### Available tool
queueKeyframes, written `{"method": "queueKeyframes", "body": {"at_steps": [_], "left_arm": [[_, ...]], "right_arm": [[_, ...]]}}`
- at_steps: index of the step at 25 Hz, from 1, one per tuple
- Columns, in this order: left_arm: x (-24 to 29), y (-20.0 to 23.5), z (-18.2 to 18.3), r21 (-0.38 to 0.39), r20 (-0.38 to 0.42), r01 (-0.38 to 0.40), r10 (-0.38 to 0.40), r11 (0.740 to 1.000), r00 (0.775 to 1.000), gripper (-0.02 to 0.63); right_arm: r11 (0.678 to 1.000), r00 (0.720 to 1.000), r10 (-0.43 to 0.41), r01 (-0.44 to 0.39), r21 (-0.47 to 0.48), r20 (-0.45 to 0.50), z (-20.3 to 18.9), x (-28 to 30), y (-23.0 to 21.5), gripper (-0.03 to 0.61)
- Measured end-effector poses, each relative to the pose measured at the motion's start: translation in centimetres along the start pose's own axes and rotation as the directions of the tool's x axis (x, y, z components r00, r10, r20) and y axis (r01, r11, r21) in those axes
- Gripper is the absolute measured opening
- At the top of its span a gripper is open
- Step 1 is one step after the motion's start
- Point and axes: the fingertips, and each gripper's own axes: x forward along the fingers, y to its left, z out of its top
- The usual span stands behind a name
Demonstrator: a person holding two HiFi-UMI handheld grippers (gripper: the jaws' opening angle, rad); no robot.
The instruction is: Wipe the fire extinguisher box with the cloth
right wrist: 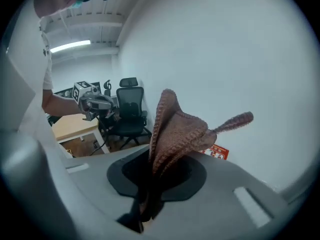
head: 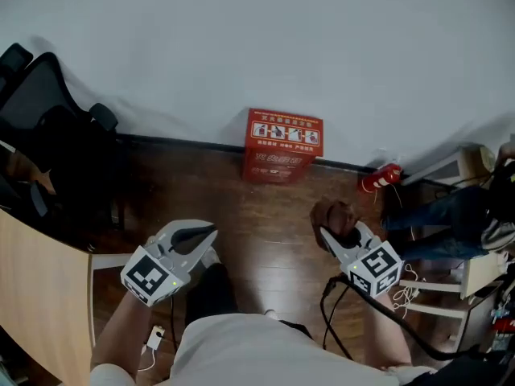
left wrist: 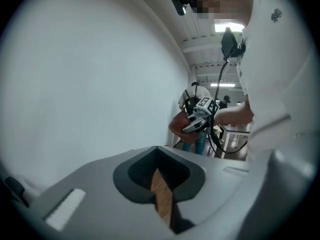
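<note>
White picture panels and lines of white writing on the red fire extinguisher box (head: pixel 282 145), all too small to read. Black-and-white square marks on each gripper's cube, no words.

One box, down on the brown wood floor (head: pixel 265 256), back against the white wall (head: pixel 282 39), well ahead of both grippers. In the right gripper view, only a red bit of it seen, peeping out behind the cloth. One cloth (head: pixel 334 214), brown and knobbly. Two grippers. One black office chair (head: pixel 48 119) at the left, next to one pale wooden desk (head: pixel 40 296). One small red thing (head: pixel 381 178) by the wall at the right, too blurry to name.

Right gripper (head: pixel 336 233): jaws squeezed tight on the cloth (right wrist: pixel 175 129), the loose part sticking up and out past the tips. Left gripper (head: pixel 199 236): jaws nearly together, just a thin crack of floor between them, nothing held, nothing touched.
</note>
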Motion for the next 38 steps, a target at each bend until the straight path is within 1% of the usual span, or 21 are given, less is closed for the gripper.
{"method": "queueKeyframes", "body": {"at_steps": [2,4,7,10,12,16,19,21,26,29,31,34,38], "left_arm": [[-0.2,-5.0,0.1,0.002,-0.026,0.005,-0.005,1.0,1.0,0.0],[0.1,-10.8,0.1,-0.031,-0.03,0.009,-0.01,0.999,1.0,0.0],[1.0,-19.1,0.7,-0.075,-0.027,0.047,-0.049,0.996,0.998,0.0],[1.2,-24.9,1.7,-0.057,-0.049,0.107,-0.109,0.993,0.993,0.0],[0.6,-27.2,2.6,-0.028,-0.053,0.131,-0.132,0.991,0.99,0.0],[-1.1,-28.8,4.2,0.025,-0.041,0.135,-0.134,0.991,0.99,0.0],[-4.0,-29.7,4.8,0.039,-0.037,0.137,-0.136,0.99,0.99,0.0],[-6.9,-29.5,4.2,0.041,-0.033,0.126,-0.125,0.991,0.992,0.0],[-14.5,-27.0,2.0,0.03,-0.008,0.023,-0.022,0.999,1.0,0.0],[-18.1,-26.2,1.3,0.021,0.004,-0.017,0.017,1.0,1.0,0.0],[-20.0,-26.0,1.2,0.016,0.016,-0.031,0.03,0.999,0.999,0.0],[-22.5,-25.2,1.2,0.005,0.033,-0.03,0.03,1.0,0.999,0.0],[-25.5,-24.7,0.3,0.014,0.026,-0.019,0.019,1.0,0.999,0.0]], "right_arm": [[1.0,0.999,-0.003,0.002,0.031,0.033,-3.4,-4.9,2.6,0.052],[0.998,0.999,-0.001,-0.002,0.066,0.051,-7.0,-9.9,4.6,0.052],[0.993,0.999,-0.005,0.0,0.121,0.042,-12.0,-16.8,6.6,0.052],[0.987,0.997,-0.061,0.053,0.155,0.048,-15.0,-22.9,7.8,0.052],[0.984,0.992,-0.101,0.088,0.157,0.072,-15.6,-26.1,8.6,0.052],[0.977,0.979,-0.162,0.142,0.159,0.122,-15.5,-29.8,10.5,0.052],[0.977,0.976,-0.168,0.147,0.157,0.136,-14.6,-29.9,13.2,0.052],[0.981,0.978,-0.154,0.134,0.138,0.142,-13.6,-28.6,15.4,0.052],[0.995,0.983,-0.087,0.079,0.057,0.164,-9.6,-24.4,21.1,0.052],[0.999,0.985,-0.05,0.049,0.011,0.165,-7.3,-22.7,24.1,0.052],[0.999,0.986,-0.033,0.034,-0.005,0.162,-6.1,-22.0,25.8,0.052],[1.0,0.988,-0.025,0.027,-0.01,0.15,-5.0,-21.0,28.1,0.052],[0.999,0.99,-0.033,0.034,-0.002,0.14,-4.5,-19.9,31.2,0.052]]}}
